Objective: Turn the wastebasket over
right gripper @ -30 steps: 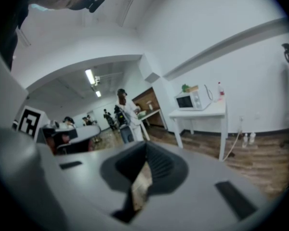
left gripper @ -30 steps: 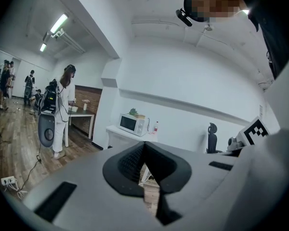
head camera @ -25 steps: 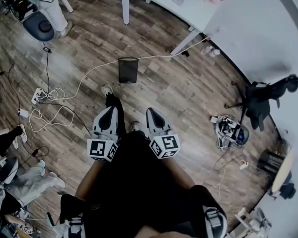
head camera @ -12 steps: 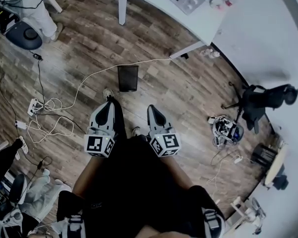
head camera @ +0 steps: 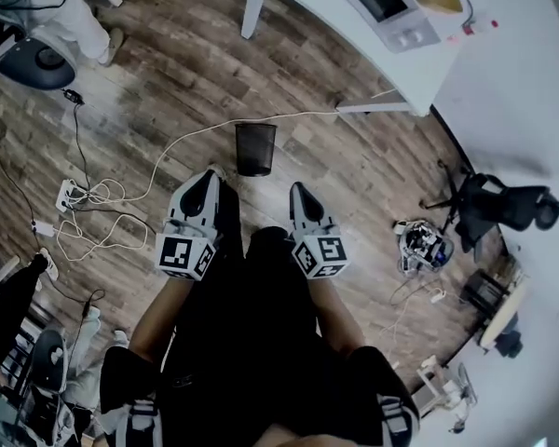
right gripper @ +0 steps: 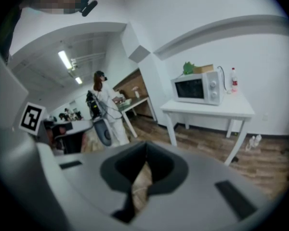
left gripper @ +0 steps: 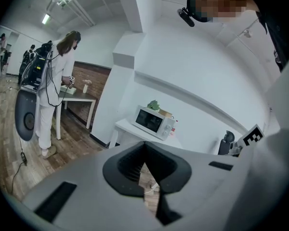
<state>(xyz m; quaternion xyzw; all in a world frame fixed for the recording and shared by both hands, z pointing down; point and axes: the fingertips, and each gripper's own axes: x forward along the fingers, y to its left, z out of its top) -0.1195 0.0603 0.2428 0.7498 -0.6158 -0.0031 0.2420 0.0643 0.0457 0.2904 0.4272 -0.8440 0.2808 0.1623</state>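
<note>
Item: wastebasket (head camera: 255,148), dark, round, tapering toward its base.
Pose: standing upright, wider rim uppermost.
Place: on the wood floor (head camera: 168,73), mid-scene, just near of the white cable (head camera: 191,134), well left of the table leg (head camera: 377,108).

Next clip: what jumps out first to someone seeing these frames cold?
A black wastebasket stands alone on the wooden floor, just ahead of the left gripper and right gripper, both shut and empty. Beyond it a white table carries a microwave, and white cables sprawl over the floor at left.
</note>
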